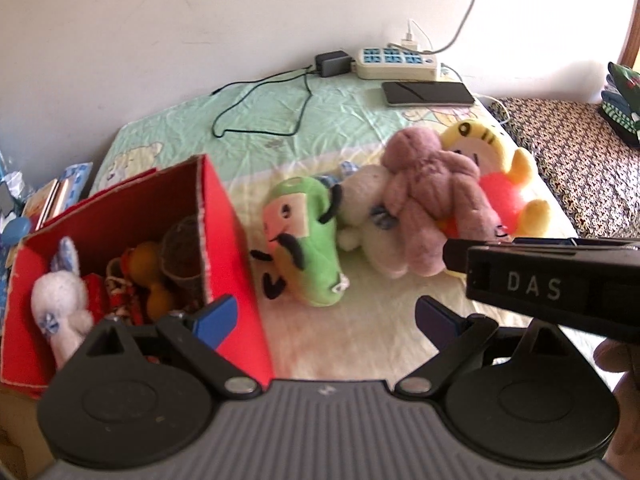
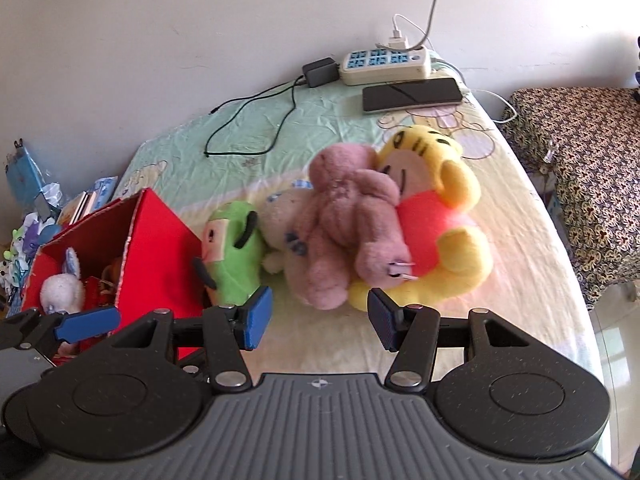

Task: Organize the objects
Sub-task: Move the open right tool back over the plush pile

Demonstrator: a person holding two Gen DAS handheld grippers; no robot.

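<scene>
A red box stands at the left of the bed, holding a white plush rabbit and other small toys. To its right lies a row of plush toys: a green one, a cream one, a pink bear and a yellow one in a red shirt. My left gripper is open, empty, near the box's right wall. My right gripper is open, empty, just short of the pink bear.
At the back of the bed lie a power strip, a black adapter with a trailing cable, and a phone. A patterned seat stands to the right. Clutter lies left of the box.
</scene>
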